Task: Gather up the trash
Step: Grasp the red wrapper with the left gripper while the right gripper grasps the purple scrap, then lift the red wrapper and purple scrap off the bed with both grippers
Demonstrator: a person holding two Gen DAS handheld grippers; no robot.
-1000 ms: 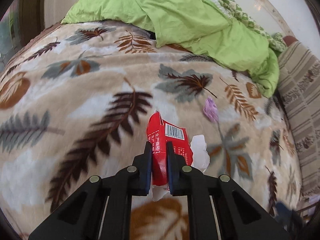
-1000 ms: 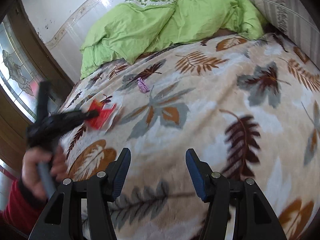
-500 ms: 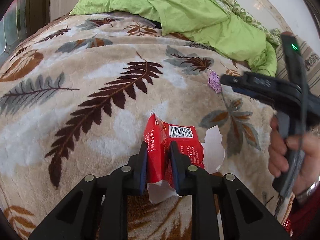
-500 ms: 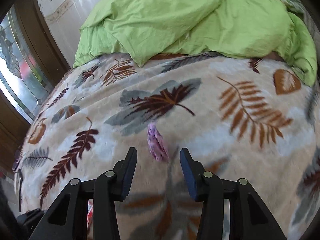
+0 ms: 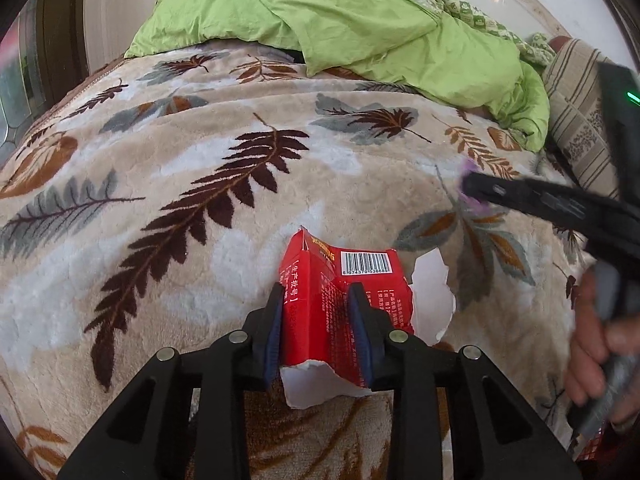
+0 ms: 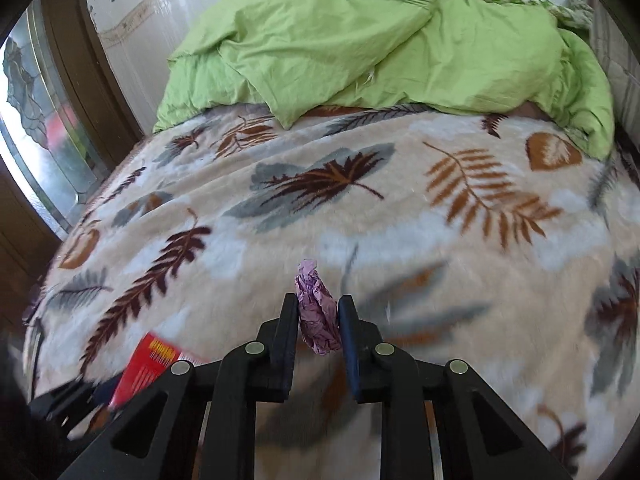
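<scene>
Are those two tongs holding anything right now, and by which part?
The right tongs pinch the purple crumpled wrapper by its lower half. The left tongs, just loosening, straddle the torn red packet mid-body.

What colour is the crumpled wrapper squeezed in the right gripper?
The crumpled wrapper is light purple, seen best in the right wrist view.

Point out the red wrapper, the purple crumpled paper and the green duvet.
red wrapper point(image 5: 362, 270): left wrist view, on its barcode panel.
purple crumpled paper point(image 6: 317, 312): right wrist view, its creased middle.
green duvet point(image 6: 360, 48): right wrist view, its rumpled top.
</scene>
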